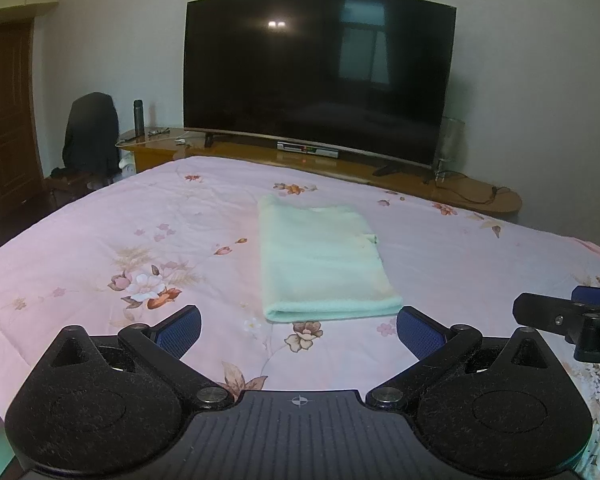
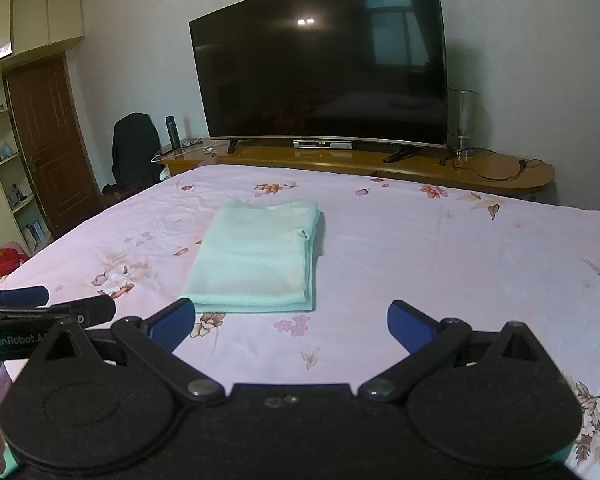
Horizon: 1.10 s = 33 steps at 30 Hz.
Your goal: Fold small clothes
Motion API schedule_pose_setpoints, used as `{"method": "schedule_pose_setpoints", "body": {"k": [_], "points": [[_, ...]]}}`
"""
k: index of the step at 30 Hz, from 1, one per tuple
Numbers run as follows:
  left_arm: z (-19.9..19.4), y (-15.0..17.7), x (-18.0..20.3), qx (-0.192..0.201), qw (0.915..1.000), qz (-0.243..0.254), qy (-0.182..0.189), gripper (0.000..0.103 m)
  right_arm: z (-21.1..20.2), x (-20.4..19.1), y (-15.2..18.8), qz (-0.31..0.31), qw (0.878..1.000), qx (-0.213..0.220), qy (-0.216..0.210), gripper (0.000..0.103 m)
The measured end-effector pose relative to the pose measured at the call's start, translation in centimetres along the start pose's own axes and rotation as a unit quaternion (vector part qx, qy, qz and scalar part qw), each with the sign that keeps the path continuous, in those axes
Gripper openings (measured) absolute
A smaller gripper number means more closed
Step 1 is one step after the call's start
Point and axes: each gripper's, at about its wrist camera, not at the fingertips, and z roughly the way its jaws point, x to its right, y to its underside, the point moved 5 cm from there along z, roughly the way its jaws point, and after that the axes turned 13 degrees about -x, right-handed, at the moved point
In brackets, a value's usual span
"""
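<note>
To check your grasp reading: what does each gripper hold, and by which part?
Nothing is held. The left gripper and right gripper are both open, short of the folded green garment on the bed.

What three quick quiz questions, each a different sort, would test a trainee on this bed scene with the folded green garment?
1. True or false: the left gripper grips the mint-green folded garment.
2. Multiple choice: the garment lies on A) the wooden TV stand, B) the pink floral bedspread, C) a chair.
3. What stands behind the bed, on the stand?

Key: 1 false, both the left and the right gripper are open and empty; 2 B; 3 a dark television.
</note>
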Motion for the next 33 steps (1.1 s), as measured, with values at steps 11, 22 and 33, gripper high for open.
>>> {"method": "schedule_pose_setpoints", "body": {"k": [11, 22, 33], "points": [[0.11, -0.23, -0.08, 0.002, 1.0000, 0.002, 0.001, 0.103, 0.18, 0.01, -0.39, -0.004, 1.000, -0.001, -0.003, 0.103], [0.31, -0.21, 0.32, 0.004, 0.9999, 0.011, -0.007, 0.103, 0.16, -0.01, -0.38, -0.005, 1.000, 0.000, 0.000, 0.103], [0.04, 0.22, 0.11, 0.009, 0.9998, 0.006, -0.016, 0.103, 0.33, 0.35, -0.74, -0.016, 1.000, -0.003, -0.007, 0.103]]}}
